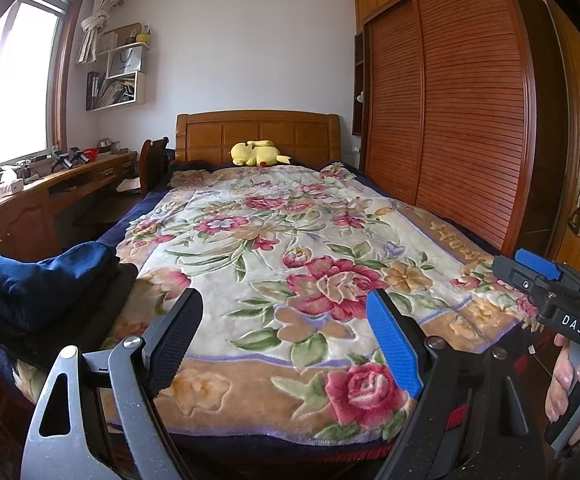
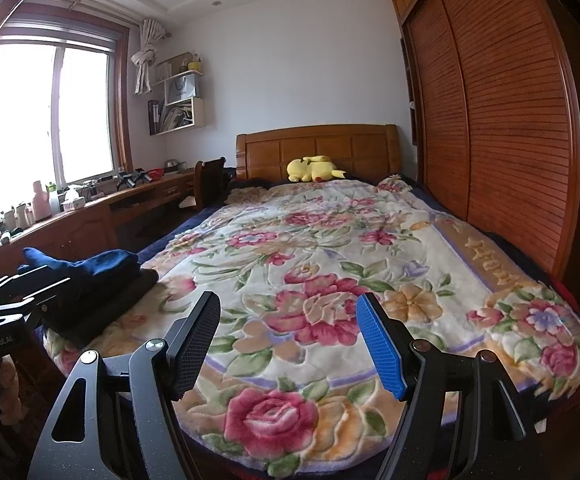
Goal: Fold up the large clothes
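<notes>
A big bed is seen from its foot end, covered by a soft cream blanket with pink roses and green leaves [image 1: 290, 248]. The left gripper [image 1: 286, 340] is held above the near edge of the blanket, with its black pad and blue pad spread wide apart and nothing between them. The right gripper [image 2: 288, 338] is held the same way, its two pads wide apart and empty too.

The clothes are found at the left near corner of the bed. A folded dark blue cloth [image 1: 46, 280] is stacked on top of a folded dark brown cloth [image 1: 90, 320], and both are lying on the blanket. The stack is just beside the left gripper's black pad, but it is not touched by it.

A yellow stuffed toy [image 1: 258, 153] is laid by the brown wooden headboard [image 1: 258, 130] at the far end. A tall wooden wardrobe with slatted doors [image 1: 450, 112] is seen along the right side of the bed. A long wooden desk [image 2: 102, 208] is placed under the bright window [image 2: 46, 120] on the left.
</notes>
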The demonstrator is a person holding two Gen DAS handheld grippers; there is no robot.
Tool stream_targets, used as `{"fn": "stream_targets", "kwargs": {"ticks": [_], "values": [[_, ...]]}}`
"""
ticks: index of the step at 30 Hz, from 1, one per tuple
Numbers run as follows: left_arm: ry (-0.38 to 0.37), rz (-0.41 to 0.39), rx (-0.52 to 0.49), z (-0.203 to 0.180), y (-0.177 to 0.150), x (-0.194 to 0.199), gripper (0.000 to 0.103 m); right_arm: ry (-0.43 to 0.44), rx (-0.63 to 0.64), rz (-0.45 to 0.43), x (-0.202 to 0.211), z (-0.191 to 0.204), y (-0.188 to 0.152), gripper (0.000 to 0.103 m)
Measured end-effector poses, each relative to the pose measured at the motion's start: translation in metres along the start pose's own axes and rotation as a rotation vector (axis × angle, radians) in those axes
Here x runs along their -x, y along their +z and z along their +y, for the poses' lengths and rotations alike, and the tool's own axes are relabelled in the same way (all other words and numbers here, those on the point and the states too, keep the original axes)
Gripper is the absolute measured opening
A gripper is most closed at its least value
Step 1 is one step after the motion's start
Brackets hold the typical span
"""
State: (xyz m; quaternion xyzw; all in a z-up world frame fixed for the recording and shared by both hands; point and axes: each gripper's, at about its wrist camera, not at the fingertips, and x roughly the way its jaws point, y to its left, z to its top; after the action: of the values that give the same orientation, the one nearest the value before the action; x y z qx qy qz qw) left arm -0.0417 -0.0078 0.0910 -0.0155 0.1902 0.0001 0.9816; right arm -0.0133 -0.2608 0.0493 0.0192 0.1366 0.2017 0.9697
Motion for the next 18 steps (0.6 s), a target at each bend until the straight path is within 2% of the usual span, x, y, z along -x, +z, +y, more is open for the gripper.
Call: {"fn": "stream_targets", "kwargs": {"ticks": [18], "values": [[0.0,0.0,0.0,0.0006,-0.001,0.0003,0.084,0.004,0.002,-0.001,0.0007,-0.0008,-0.0005,0.072]]}}
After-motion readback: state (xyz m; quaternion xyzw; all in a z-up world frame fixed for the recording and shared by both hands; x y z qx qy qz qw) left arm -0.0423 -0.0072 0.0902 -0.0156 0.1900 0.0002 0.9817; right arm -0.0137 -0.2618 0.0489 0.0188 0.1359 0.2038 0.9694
